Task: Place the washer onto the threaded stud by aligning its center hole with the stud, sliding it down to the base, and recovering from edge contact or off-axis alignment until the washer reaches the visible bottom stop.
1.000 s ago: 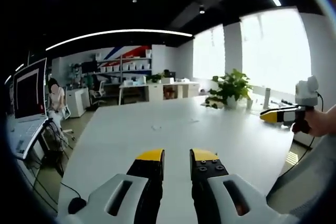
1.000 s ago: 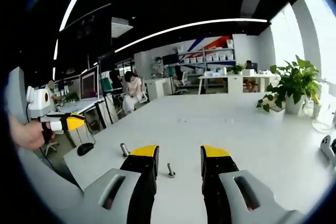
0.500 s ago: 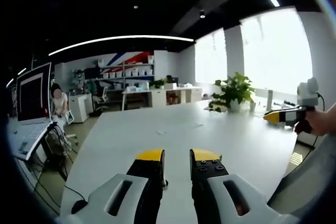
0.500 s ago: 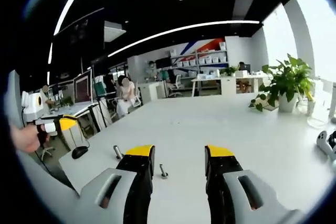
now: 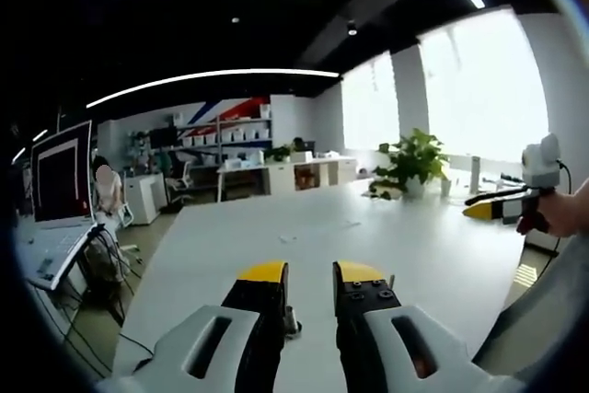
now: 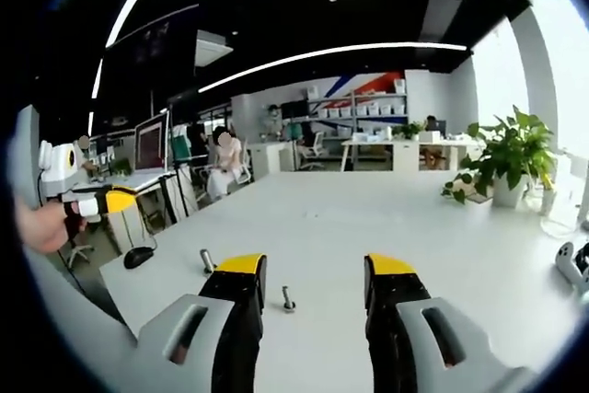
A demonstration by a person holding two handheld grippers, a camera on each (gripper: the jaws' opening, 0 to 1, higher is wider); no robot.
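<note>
Jaws on right gripper (image 6: 315, 269) have spread wider over the last second, empty, framing threaded stud (image 6: 288, 298). Left gripper (image 5: 310, 273) narrow gap, empty. Washer not picked yet.

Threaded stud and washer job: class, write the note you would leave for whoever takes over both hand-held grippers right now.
Left hand-held gripper: jaws a narrow gap apart, holding nothing, low over the white table.
Right hand-held gripper: jaws wide open, empty, held above the table.
Threaded stud: upright on the table, between the right gripper's jaws and ahead of them. A second upright metal piece stands further left, beside its left jaw.
Washer: too small to pick out from here.
Done: nothing placed yet, as far as can be seen.
Left: find and grasp the washer, line its hole up with the stud, slide it down to the base.
</note>
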